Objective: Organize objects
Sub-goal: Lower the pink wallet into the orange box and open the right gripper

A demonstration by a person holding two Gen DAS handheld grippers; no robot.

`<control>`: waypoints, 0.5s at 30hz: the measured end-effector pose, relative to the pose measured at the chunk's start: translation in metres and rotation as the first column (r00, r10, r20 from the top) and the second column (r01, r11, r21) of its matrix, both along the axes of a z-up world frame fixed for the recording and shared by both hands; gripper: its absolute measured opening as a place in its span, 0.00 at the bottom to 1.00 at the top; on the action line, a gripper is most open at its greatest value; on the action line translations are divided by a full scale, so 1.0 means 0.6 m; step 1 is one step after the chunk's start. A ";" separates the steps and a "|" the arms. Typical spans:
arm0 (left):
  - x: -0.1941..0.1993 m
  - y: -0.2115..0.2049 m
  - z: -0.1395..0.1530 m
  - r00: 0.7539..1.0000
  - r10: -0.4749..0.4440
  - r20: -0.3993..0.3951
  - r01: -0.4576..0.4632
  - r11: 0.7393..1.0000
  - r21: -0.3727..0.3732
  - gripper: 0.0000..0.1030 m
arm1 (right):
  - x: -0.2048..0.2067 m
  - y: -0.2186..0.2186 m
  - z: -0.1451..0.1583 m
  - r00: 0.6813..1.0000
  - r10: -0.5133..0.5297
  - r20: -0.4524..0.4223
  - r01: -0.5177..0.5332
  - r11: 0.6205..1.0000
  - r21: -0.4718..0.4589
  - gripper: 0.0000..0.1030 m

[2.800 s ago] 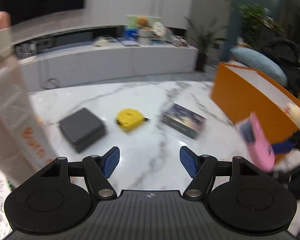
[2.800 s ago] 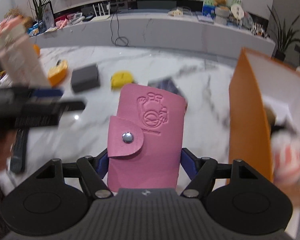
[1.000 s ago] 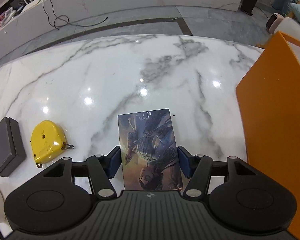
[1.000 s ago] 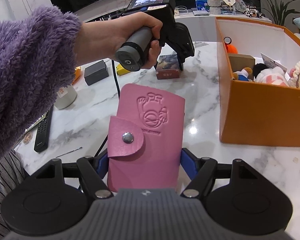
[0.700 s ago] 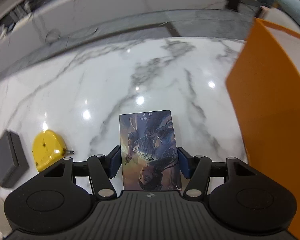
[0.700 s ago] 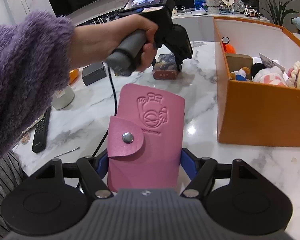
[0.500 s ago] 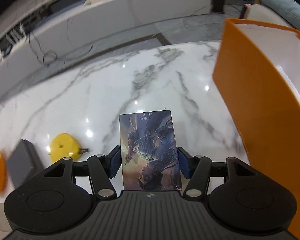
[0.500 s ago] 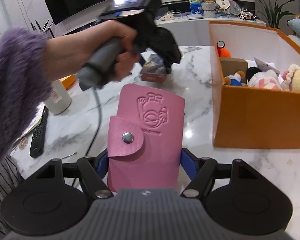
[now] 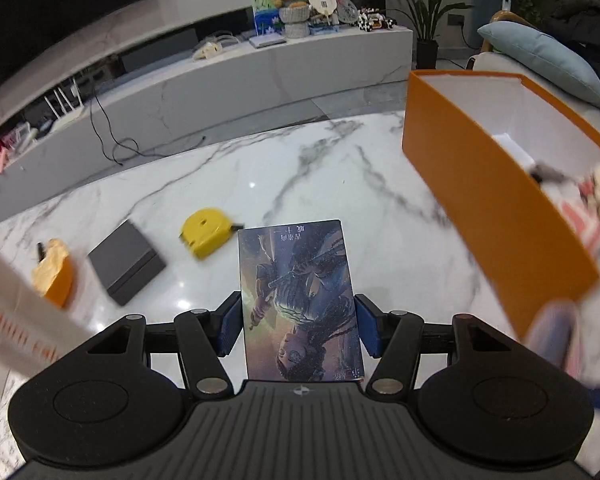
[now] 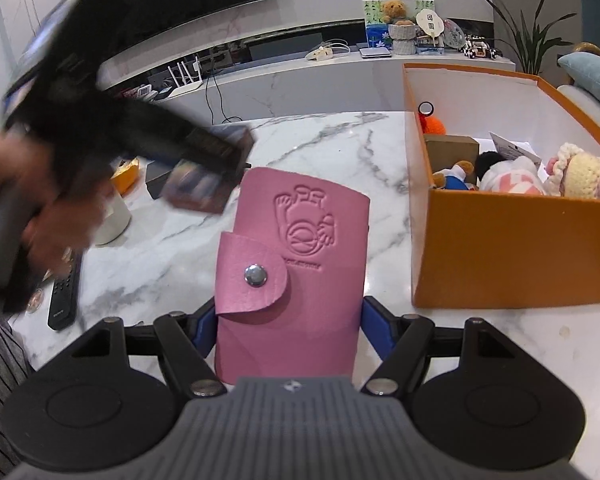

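Observation:
My left gripper [image 9: 298, 326] is shut on a dark illustrated card box [image 9: 300, 300] and holds it in the air above the marble table [image 9: 260, 176]. The box also shows, blurred, in the right wrist view [image 10: 198, 186], held by the left gripper [image 10: 204, 152]. My right gripper [image 10: 288, 326] is shut on a pink snap wallet [image 10: 296, 260], held above the table left of the orange box [image 10: 512, 248]. The orange box [image 9: 488, 184] holds plush toys [image 10: 540, 176].
On the table lie a yellow tape measure [image 9: 206, 232], a grey case [image 9: 126, 266] and an orange pouch [image 9: 54, 276]. A white cup [image 10: 114, 216] and a black remote [image 10: 64, 296] lie at the left. A white TV bench [image 9: 220, 76] stands behind.
My left gripper closed on the card box, lifted it off the table and tilted up, swinging towards the orange box. The right gripper keeps holding the pink wallet, nearly still.

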State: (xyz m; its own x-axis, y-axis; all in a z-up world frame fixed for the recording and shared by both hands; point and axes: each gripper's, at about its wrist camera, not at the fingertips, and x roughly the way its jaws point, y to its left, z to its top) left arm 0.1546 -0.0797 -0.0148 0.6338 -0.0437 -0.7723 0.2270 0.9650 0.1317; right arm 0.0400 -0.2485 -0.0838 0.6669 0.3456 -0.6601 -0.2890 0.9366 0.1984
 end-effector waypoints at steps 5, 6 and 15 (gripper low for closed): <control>-0.050 0.024 -0.016 1.000 0.000 0.003 0.000 0.999 -0.039 0.66 | -0.003 0.013 -0.004 1.000 -0.006 0.015 0.006 1.000 -0.031 0.71; -0.056 0.027 -0.017 1.000 -0.001 0.013 0.001 0.999 -0.044 0.66 | -0.003 0.014 -0.004 1.000 -0.008 0.019 0.008 0.999 -0.032 0.71; -0.083 0.051 -0.015 0.999 -0.018 0.046 0.023 0.992 -0.124 0.66 | -0.007 0.020 0.003 0.999 -0.011 0.049 0.013 0.999 -0.042 0.71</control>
